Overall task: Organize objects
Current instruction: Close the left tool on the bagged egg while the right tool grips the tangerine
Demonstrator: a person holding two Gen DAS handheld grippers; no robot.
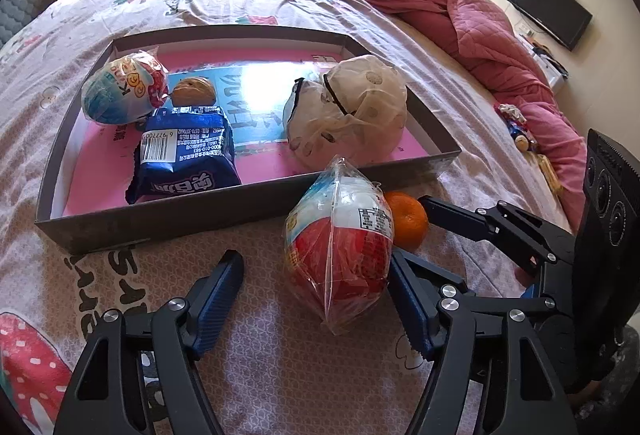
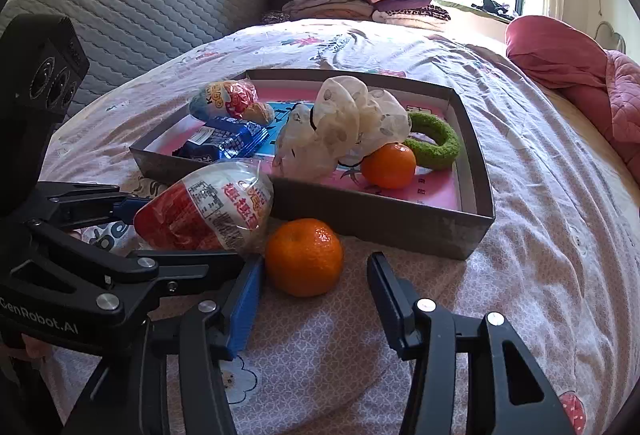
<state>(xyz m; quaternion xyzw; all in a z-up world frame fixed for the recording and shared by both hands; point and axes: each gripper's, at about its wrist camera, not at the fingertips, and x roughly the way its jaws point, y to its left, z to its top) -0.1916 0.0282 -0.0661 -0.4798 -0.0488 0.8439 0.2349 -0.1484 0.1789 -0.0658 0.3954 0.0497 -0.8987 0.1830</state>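
Orange tangerine (image 2: 304, 256), red-and-white wrapped egg (image 1: 340, 247), blue snack packet (image 1: 186, 151), pink-lined grey tray (image 1: 160, 221), green ring (image 2: 436, 143)

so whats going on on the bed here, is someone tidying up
Yes. A person with a gripper in each hand is sorting small things into a shallow box on the bed. Already in the box are a wrapped toy egg, a blue snack packet, a walnut, a crumpled plastic bag, a green ring and an orange. Outside it, the left gripper stands open around a second wrapped egg, and the right gripper stands open around a loose orange. Neither is lifted yet.
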